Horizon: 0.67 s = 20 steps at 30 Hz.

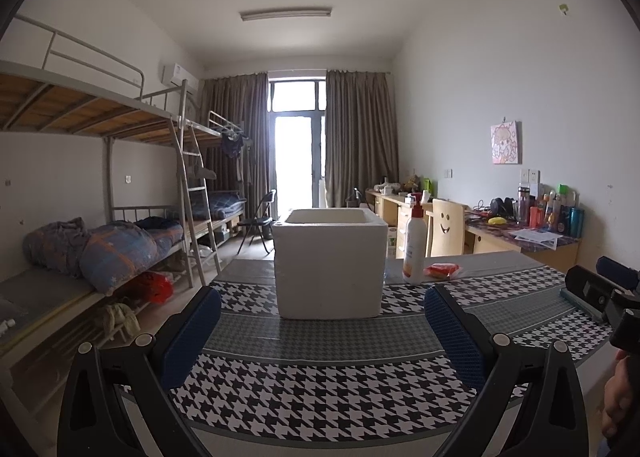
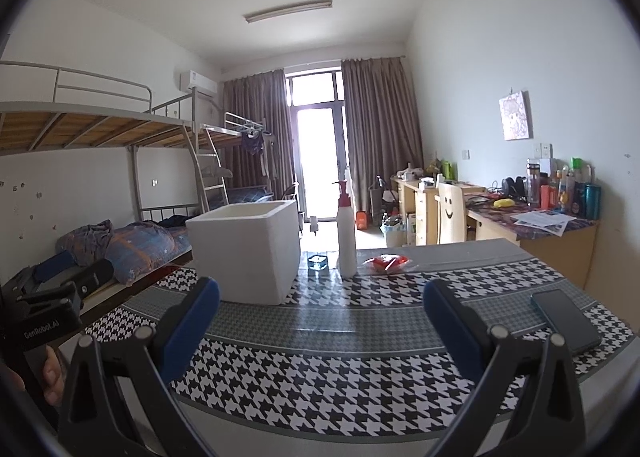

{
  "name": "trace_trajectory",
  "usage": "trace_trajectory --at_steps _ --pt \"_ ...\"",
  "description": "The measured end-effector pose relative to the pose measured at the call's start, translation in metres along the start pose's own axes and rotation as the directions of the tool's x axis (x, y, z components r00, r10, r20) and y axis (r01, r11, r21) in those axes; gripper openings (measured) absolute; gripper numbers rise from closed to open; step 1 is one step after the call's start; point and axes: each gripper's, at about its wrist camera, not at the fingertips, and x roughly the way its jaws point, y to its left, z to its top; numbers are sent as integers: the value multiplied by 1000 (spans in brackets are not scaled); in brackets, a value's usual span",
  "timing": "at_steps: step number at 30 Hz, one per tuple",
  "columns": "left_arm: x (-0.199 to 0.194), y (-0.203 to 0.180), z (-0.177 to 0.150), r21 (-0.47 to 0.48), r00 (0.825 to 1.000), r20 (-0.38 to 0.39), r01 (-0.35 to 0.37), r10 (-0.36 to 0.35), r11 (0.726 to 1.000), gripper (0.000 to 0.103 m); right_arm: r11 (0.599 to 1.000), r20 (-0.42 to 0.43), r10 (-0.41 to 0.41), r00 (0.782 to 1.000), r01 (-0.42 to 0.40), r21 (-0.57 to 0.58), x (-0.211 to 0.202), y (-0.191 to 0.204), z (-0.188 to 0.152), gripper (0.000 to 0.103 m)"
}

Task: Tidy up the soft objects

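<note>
Left gripper (image 1: 322, 321) hovering over the near edge of the desk (image 1: 320, 393), fingers (image 1: 188, 333) spread wide and holding nothing. Right gripper (image 2: 320, 317) likewise low over the houndstooth cloth, fingers (image 2: 186, 317) wide apart and empty. Straight ahead of the left gripper, upright on the desk: a white foam box (image 1: 330, 263), open at the top, inside hidden from both views. Just right of the box, a white pump bottle (image 1: 414, 243) with a red top. Beside the bottle, to its right and apparently apart from it, a soft red packet in clear wrap (image 1: 442, 270), lying flat on the grey stripe toward the far edge of the desk. Seen only from the right wrist: a small blue glass container (image 2: 318, 262) between box and bottle, and a dark phone (image 2: 566, 319) flat on the cloth near the right finger. Beyond the desk, bunk beds (image 1: 100, 129) along the left wall with rumpled bedding on the lower one.
</note>
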Motion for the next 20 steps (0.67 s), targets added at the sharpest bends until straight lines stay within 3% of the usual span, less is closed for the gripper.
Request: trace_trajectory --at_steps 20 --pt "1 -1 -4 7 1000 -15 9 -9 1000 102 1000 -20 -1 1000 1 8 4 0 -5 103"
